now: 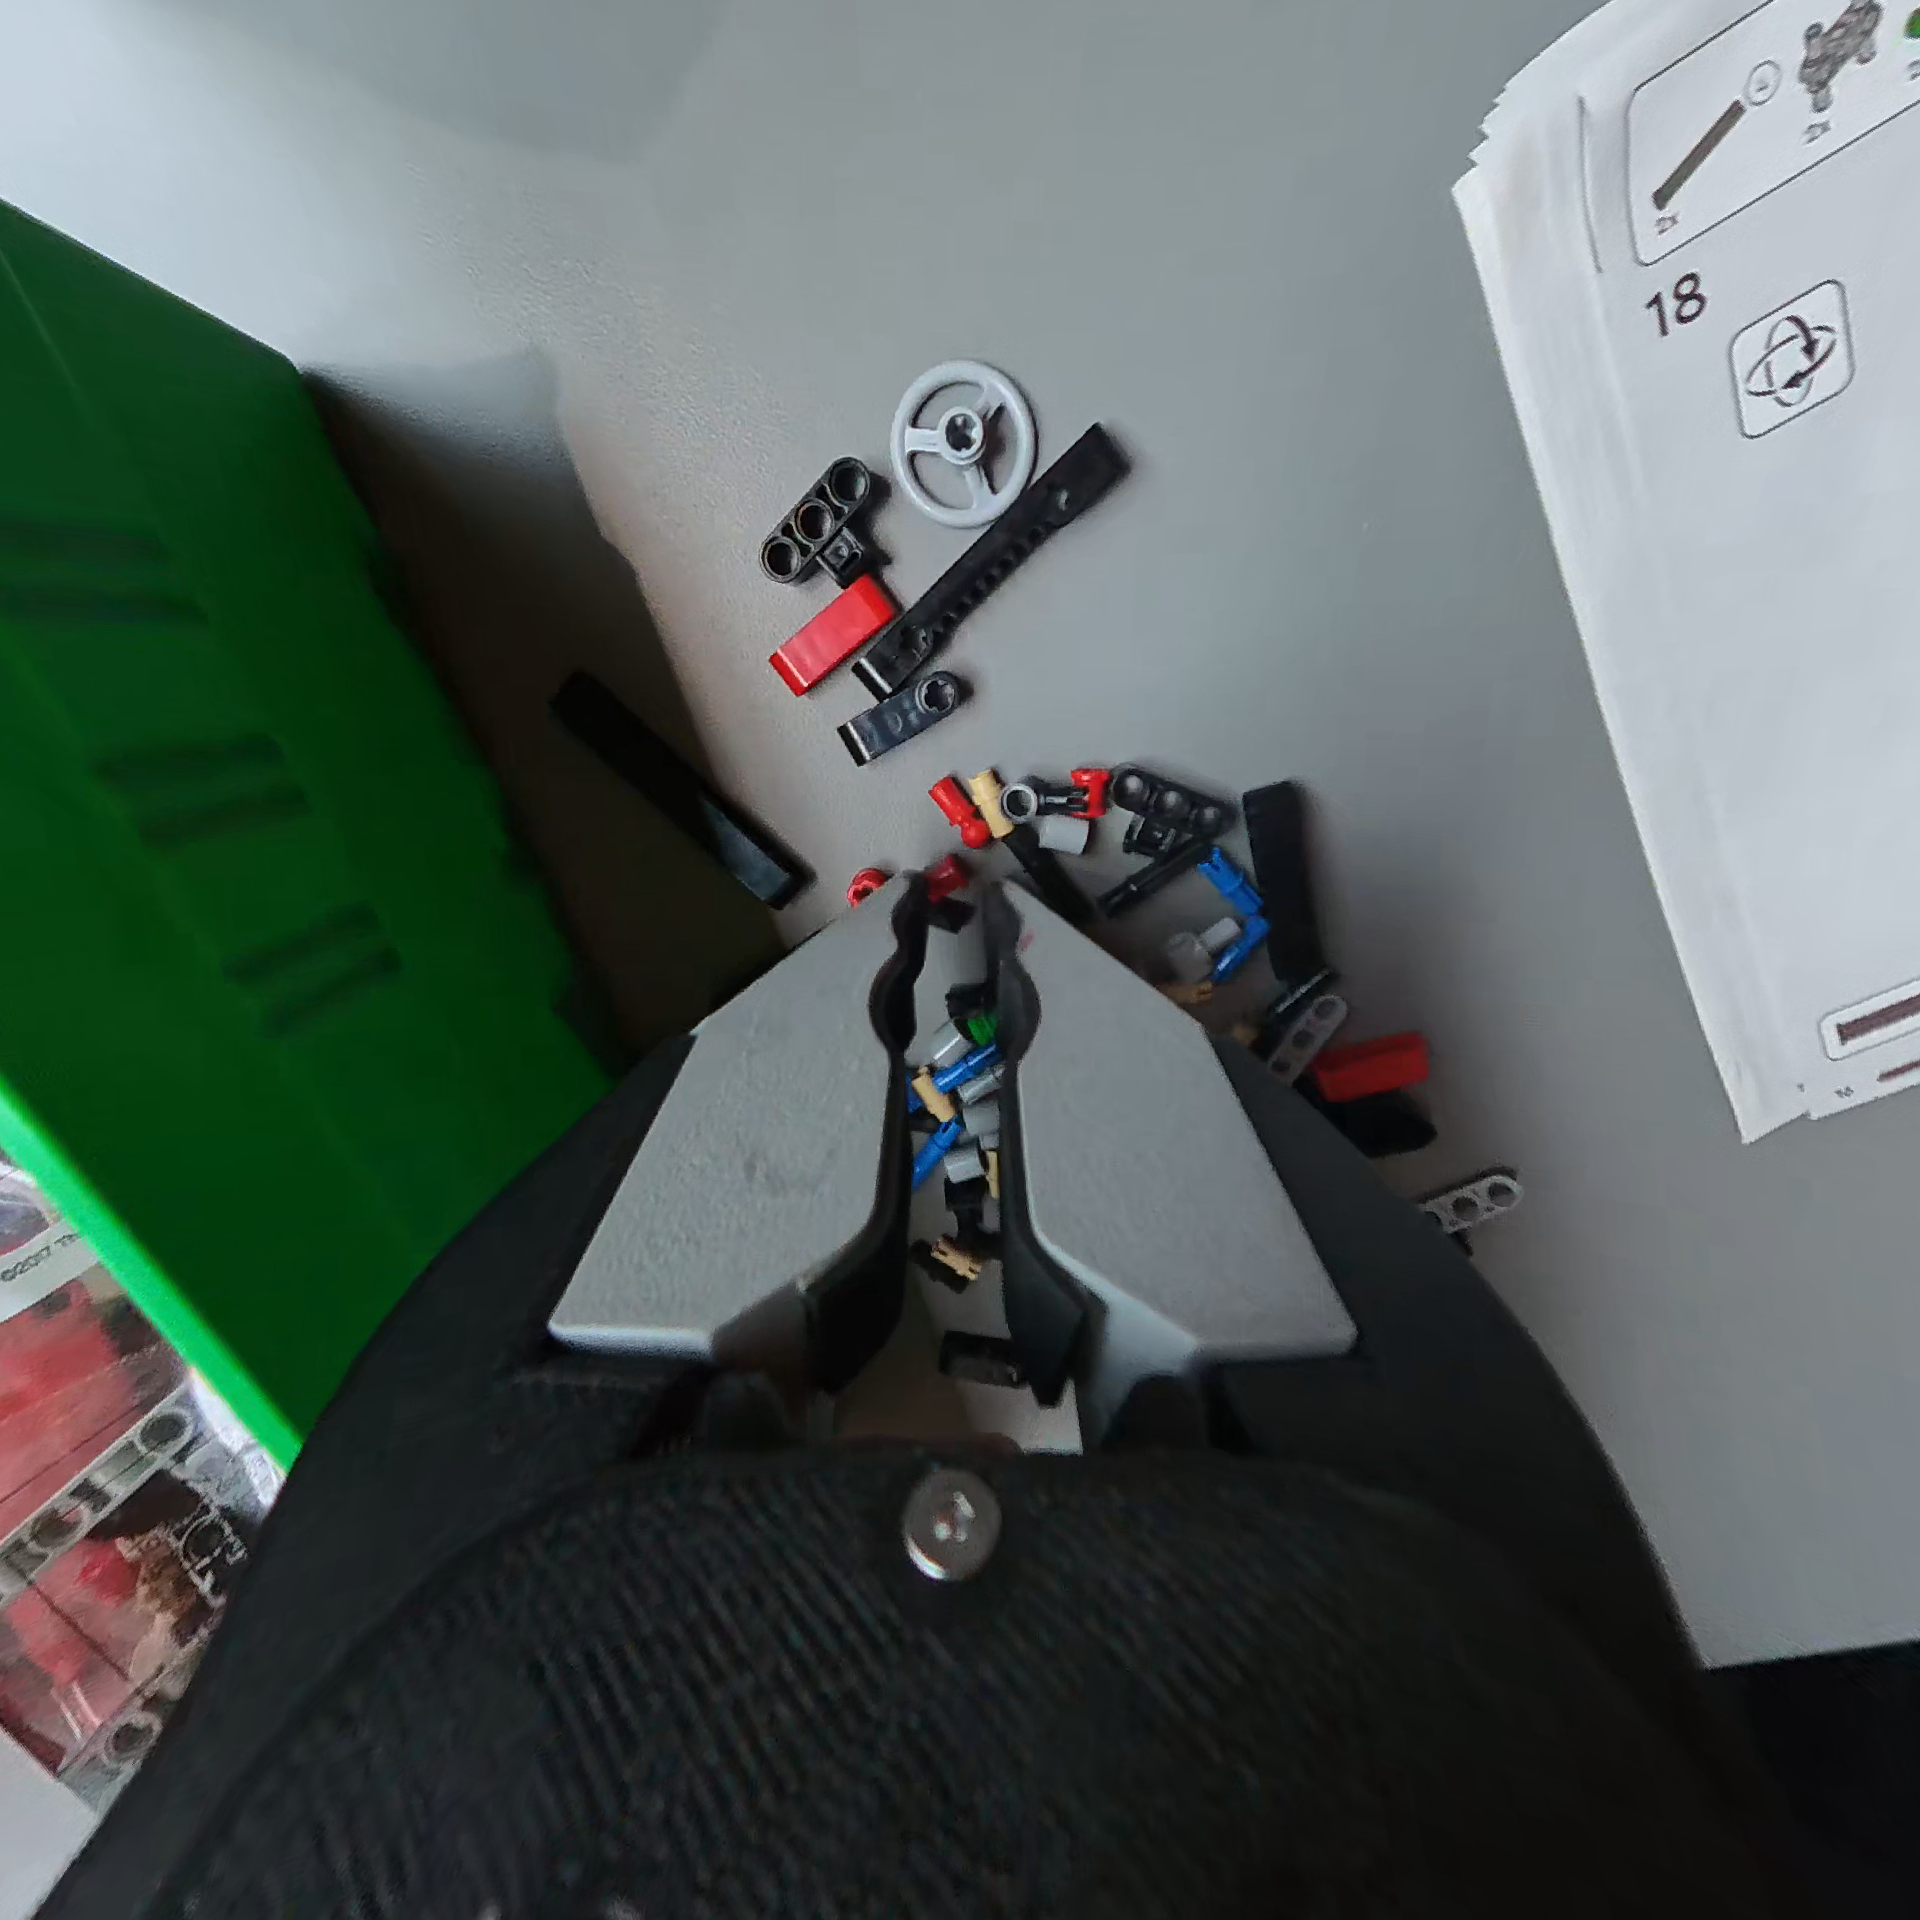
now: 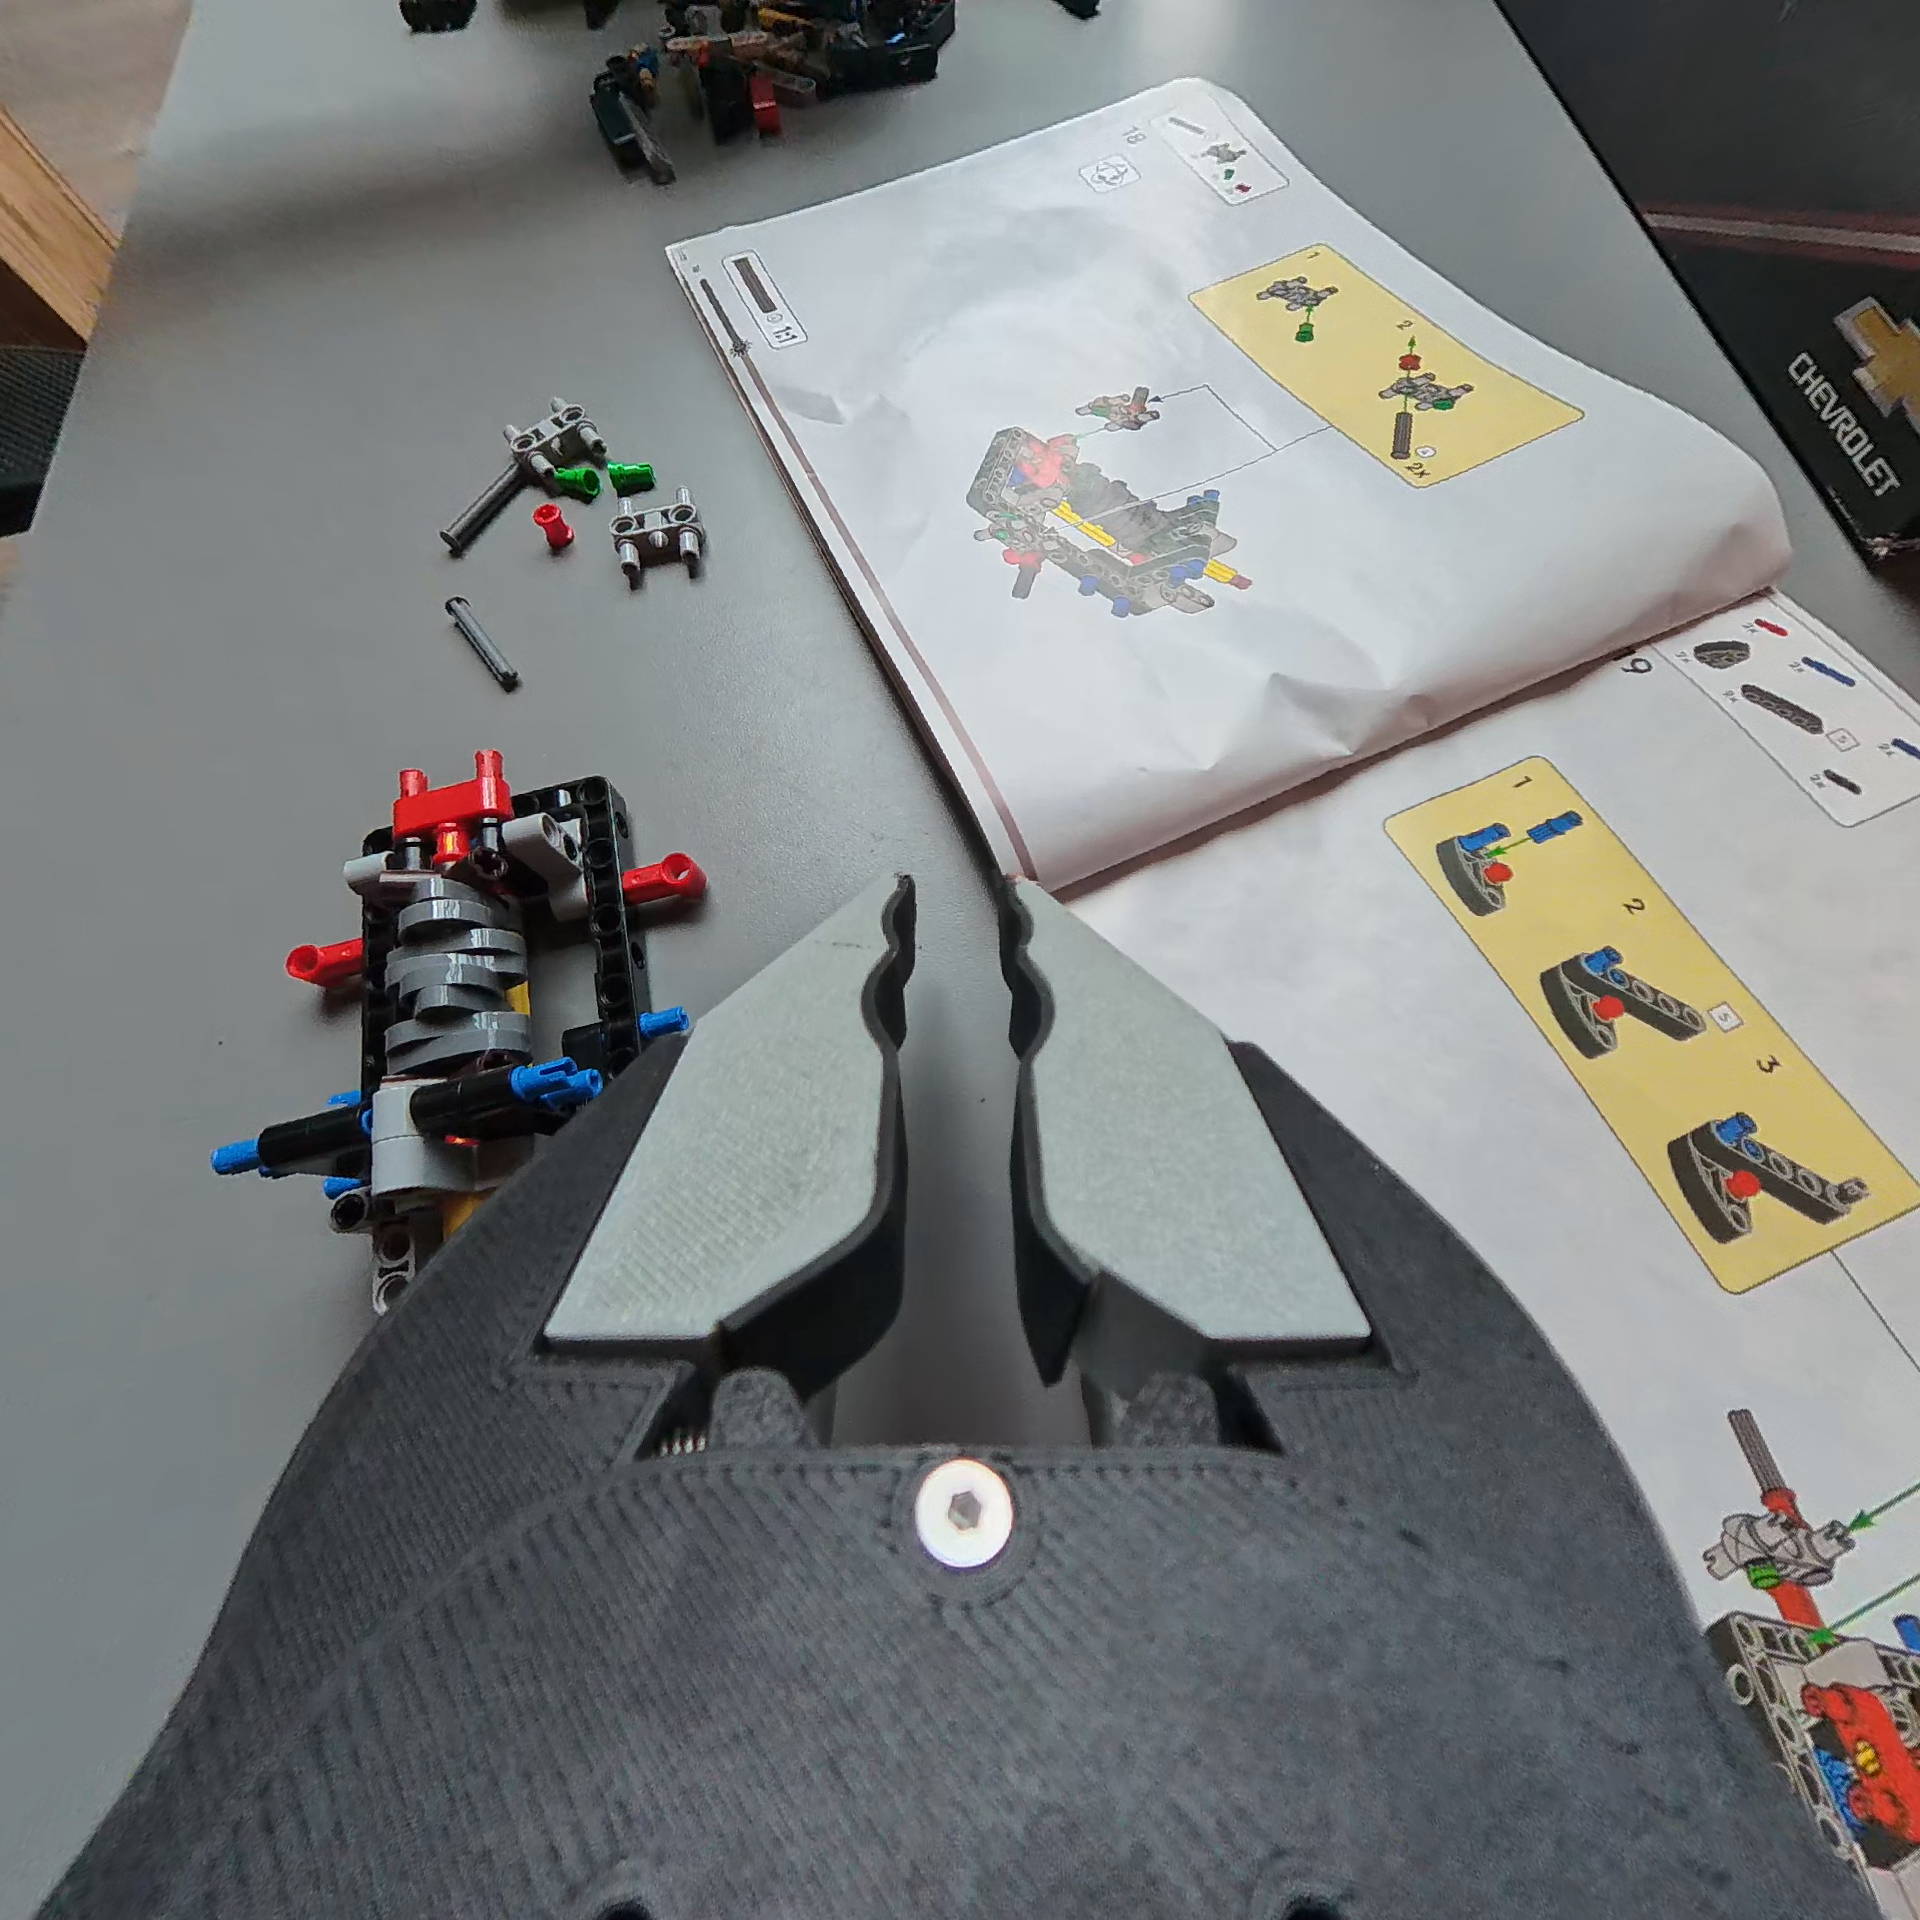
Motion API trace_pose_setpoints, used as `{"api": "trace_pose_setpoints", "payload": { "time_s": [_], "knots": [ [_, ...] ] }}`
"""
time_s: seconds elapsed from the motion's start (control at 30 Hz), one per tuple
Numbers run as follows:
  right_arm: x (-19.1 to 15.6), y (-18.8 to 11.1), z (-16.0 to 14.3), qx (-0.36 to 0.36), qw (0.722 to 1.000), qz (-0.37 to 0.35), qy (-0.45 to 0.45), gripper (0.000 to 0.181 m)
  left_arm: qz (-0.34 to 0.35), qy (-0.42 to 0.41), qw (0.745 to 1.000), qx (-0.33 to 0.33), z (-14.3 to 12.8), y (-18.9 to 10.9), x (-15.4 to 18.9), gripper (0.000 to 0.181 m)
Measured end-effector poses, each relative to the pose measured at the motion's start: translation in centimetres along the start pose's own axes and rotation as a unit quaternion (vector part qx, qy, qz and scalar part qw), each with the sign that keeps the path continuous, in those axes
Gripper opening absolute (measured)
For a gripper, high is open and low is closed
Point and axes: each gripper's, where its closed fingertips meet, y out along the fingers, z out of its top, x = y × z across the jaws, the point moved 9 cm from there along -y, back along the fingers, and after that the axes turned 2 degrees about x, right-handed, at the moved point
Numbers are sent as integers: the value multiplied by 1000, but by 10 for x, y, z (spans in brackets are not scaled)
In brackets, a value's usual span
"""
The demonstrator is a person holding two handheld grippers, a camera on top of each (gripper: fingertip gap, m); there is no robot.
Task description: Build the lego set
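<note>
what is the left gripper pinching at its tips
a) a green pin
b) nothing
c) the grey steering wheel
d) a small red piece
d: in the left wrist view the left gripper has its fingers closed on a small red piece, while the grey steering wheel lies apart on the table.

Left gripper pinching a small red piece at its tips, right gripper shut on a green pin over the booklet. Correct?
Not quite. The right gripper is open and empty, as the right wrist view shows; both green pins lie on the table. The left gripper does pinch the small red piece.
</note>
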Motion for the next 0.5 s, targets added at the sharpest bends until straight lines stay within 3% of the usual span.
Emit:
{"api": "trace_pose_setpoints", "payload": {
  "time_s": [0.33,0.5],
  "knots": [
    [0,0,0,0,1000,1,0,12,-1,0,1000,-6,-1,7,-1,8],
    [-1,0,0,0,1000,0,-1,12,8,10,1000,3,0,-3,3,8]
  ]
}}
